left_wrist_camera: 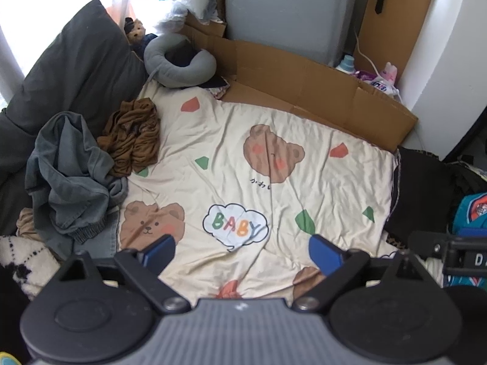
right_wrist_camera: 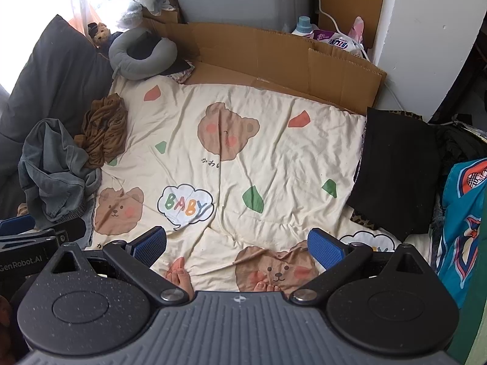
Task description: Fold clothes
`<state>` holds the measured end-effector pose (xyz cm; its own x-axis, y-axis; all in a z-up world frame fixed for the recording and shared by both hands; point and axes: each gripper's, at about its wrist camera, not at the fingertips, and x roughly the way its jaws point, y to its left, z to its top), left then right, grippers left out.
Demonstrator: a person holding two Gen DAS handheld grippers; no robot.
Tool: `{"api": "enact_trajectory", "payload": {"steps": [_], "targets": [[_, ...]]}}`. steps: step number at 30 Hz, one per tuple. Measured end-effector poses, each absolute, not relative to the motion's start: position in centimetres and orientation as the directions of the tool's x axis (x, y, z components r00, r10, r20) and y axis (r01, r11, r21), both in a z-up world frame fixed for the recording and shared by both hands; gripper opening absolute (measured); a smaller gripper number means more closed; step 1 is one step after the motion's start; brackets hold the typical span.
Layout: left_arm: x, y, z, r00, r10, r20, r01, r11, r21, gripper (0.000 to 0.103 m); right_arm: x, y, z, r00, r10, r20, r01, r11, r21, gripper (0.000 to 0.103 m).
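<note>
A crumpled grey garment [left_wrist_camera: 70, 176] [right_wrist_camera: 54, 170] lies in a heap at the left edge of the cream bear-print blanket [left_wrist_camera: 243, 158] [right_wrist_camera: 274, 158]. A bunched brown garment [left_wrist_camera: 134, 137] [right_wrist_camera: 105, 127] sits just behind it. At the blanket's right edge lies a folded black garment [left_wrist_camera: 423, 188] [right_wrist_camera: 395, 170]. My left gripper [left_wrist_camera: 242, 254] hovers open above the blanket's near part, nothing between its blue pads. My right gripper [right_wrist_camera: 237, 246] is open too, held above the near edge of the blanket with nothing in it.
Flattened cardboard [left_wrist_camera: 304, 88] [right_wrist_camera: 274, 60] borders the blanket's far side. A grey neck pillow [left_wrist_camera: 179, 60] [right_wrist_camera: 141, 53] and a dark cushion [left_wrist_camera: 76, 70] lie at the back left. Teal printed fabric [right_wrist_camera: 465, 222] is at the right. A person's bare toes [right_wrist_camera: 179, 273] show at the near edge.
</note>
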<state>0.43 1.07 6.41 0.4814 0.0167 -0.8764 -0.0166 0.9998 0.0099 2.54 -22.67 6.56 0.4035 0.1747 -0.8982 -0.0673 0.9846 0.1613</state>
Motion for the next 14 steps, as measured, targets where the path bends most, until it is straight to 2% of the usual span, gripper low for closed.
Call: {"api": "enact_trajectory", "payload": {"steps": [5,14], "targets": [[0.39,1.11,6.38,0.481,0.008,-0.877,-0.019,1.000,-0.001,0.090,2.45,-22.89,6.51,0.406,0.177,-0.896,-0.063,0.984,0.166,0.102],[0.60,0.60,6.37,0.472,0.035,-0.881,-0.019,0.999,0.030,0.091,2.31,-23.35,6.57,0.413,0.189,-0.891,-0.060,0.982,0.181,0.102]]}}
